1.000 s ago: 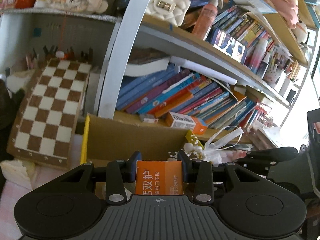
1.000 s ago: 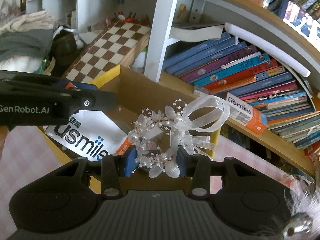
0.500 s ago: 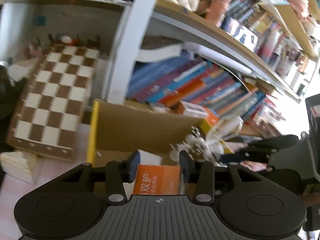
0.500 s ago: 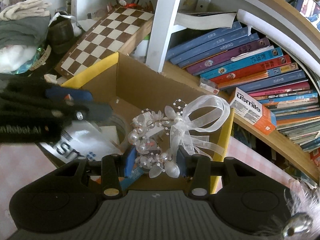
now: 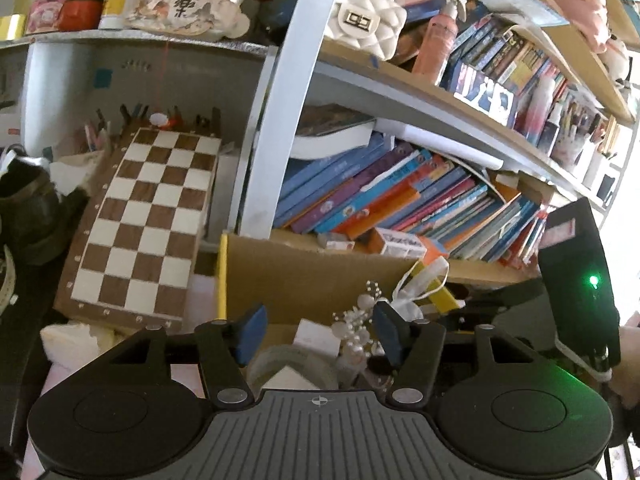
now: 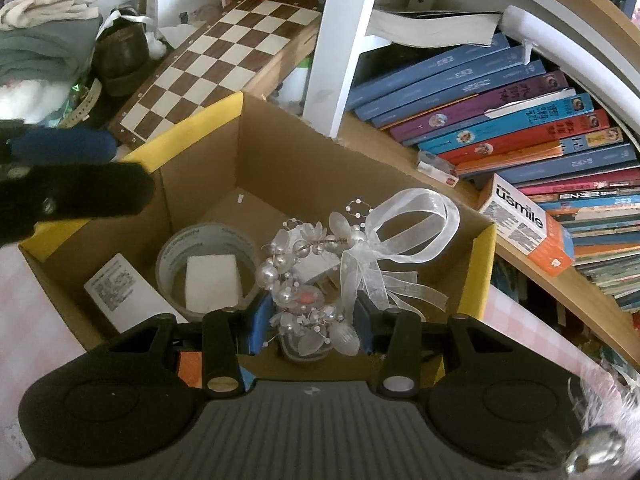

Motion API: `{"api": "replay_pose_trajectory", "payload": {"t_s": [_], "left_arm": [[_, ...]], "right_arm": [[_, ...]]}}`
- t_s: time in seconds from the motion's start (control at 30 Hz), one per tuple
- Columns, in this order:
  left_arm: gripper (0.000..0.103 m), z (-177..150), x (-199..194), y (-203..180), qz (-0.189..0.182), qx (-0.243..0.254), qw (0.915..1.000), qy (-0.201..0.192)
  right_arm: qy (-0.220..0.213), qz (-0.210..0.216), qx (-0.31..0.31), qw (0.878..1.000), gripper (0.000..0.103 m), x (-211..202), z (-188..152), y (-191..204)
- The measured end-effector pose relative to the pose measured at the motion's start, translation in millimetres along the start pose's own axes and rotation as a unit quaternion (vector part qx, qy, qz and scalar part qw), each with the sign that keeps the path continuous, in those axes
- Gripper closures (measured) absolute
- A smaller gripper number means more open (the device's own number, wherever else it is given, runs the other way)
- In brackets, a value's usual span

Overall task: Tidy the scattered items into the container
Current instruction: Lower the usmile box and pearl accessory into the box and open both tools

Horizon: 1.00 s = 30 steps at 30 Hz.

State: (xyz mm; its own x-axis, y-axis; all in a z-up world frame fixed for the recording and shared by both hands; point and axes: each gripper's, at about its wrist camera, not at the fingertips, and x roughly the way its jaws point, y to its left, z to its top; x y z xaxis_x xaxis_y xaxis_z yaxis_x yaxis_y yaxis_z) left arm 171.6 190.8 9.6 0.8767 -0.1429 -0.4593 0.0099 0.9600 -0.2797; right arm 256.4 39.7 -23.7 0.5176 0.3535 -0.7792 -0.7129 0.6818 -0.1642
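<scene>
The right gripper (image 6: 310, 328) is clenching a white pearl-and-ribbon floral wrist corsage (image 6: 320, 264), which is hanging directly above the open brown cardboard box with yellow-edged flaps (image 6: 280, 160). The corsage's bead ring is sitting between the blue pads while its sheer ribbon loop is trailing toward the box's far right corner, so its long axis is running roughly from the gripper outward across the opening.

Below it, a roll of clear packing tape (image 6: 208, 268) with a white block inside and a white printed carton (image 6: 120, 292) are already lying on the box floor; the barest floor is lying toward the back wall, behind the tape.

The left gripper (image 5: 316, 332) is hovering released and empty over the box's near-left side, its pads spread wide. The right one is plainly the nearer to the next move, which in my judgement is a short lowering and release. The yellow right rim is sitting just beside the ribbon, so that edge could snag it.
</scene>
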Motion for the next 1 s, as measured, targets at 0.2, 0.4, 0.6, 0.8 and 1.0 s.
{"api": "replay_pose_trajectory", "payload": {"t_s": [0.2,0.4,0.6,0.8,1.0], "left_arm": [[0.043,-7,-6,3,0.004,-0.007,0.9999,0.008],[0.043,-9,-10,1,0.005,-0.005,0.9999,0.012],[0.037,-11,-19,-5,0.003,0.005,0.9999,0.011],[0.031,-13,-29,-12,0.008,0.014,0.9998,0.008],[0.023,-18,-41,-20,0.017,0.023,0.9996,0.007]], "right_arm": [[0.004,-0.01,0.003,1.0,0.06,7,0,-2],[-0.011,-0.011,0.008,1.0,0.046,-2,0,-5],[-0.023,-0.006,0.02,1.0,0.04,-18,-5,-5],[-0.04,-0.008,0.031,0.999,0.034,-42,-12,-2],[-0.052,-0.011,0.043,0.998,0.031,-64,-22,2]]}}
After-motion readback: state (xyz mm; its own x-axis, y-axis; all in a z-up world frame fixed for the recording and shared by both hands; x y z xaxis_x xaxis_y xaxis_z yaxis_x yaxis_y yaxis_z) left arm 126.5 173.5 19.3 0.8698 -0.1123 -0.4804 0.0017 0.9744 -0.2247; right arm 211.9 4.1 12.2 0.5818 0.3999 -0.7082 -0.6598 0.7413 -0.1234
